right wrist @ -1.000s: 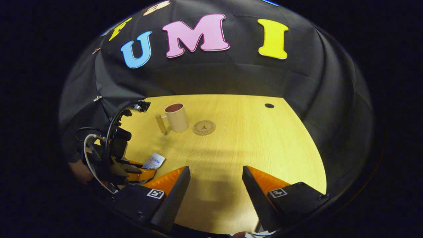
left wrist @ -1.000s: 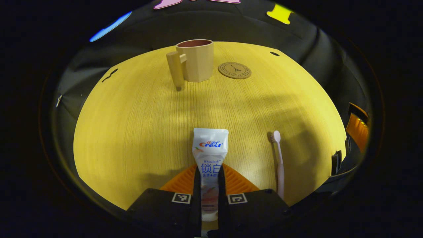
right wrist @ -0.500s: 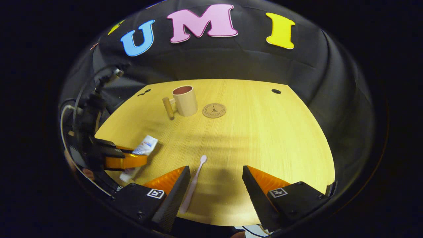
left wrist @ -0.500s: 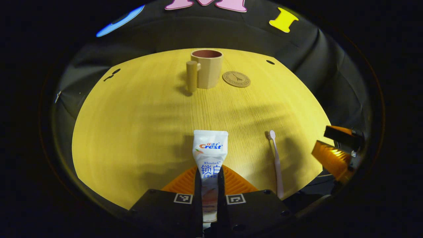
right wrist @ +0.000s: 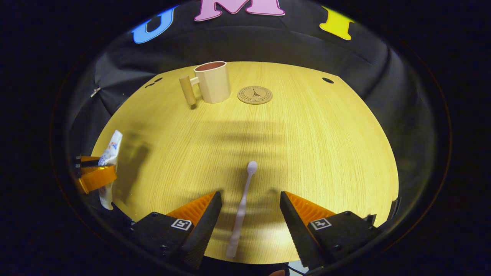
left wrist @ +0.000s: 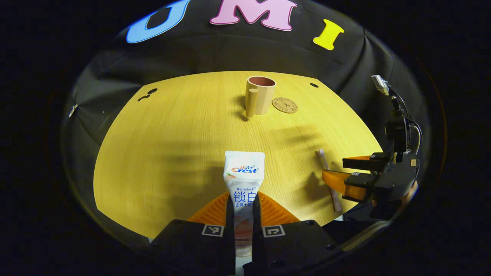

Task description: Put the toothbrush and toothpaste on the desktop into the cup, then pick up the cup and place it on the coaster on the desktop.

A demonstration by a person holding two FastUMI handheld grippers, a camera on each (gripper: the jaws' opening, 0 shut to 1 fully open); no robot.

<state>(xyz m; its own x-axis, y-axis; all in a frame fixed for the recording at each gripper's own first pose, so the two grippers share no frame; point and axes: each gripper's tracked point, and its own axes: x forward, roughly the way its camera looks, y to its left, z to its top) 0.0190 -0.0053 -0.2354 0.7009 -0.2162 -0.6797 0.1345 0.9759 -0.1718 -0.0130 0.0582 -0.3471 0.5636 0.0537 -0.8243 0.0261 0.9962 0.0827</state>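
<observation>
My left gripper [left wrist: 244,201] is shut on the white toothpaste tube [left wrist: 243,176], held above the wooden desktop [left wrist: 184,130]; the same tube [right wrist: 109,153] hangs in that gripper at the left of the right gripper view. The pale pink toothbrush [right wrist: 241,209] lies flat on the desktop between the fingers of my open right gripper [right wrist: 250,199], untouched by either one. In the left gripper view the toothbrush [left wrist: 329,180] lies beside the right gripper [left wrist: 347,172]. The beige cup [right wrist: 212,81] with a peg handle stands upright at the far side, and the round coaster [right wrist: 254,95] lies just right of it.
A small dark hole [right wrist: 327,80] sits in the desktop at the far right. Two dark marks [left wrist: 147,94] lie near its far left edge. Black cloth walls close in the desk on all sides. A cable and camera mast [left wrist: 395,115] rise from the right gripper.
The left gripper has risen and pulled back with the toothpaste. The right gripper has dropped forward over the toothbrush, which now lies between its open fingers.
</observation>
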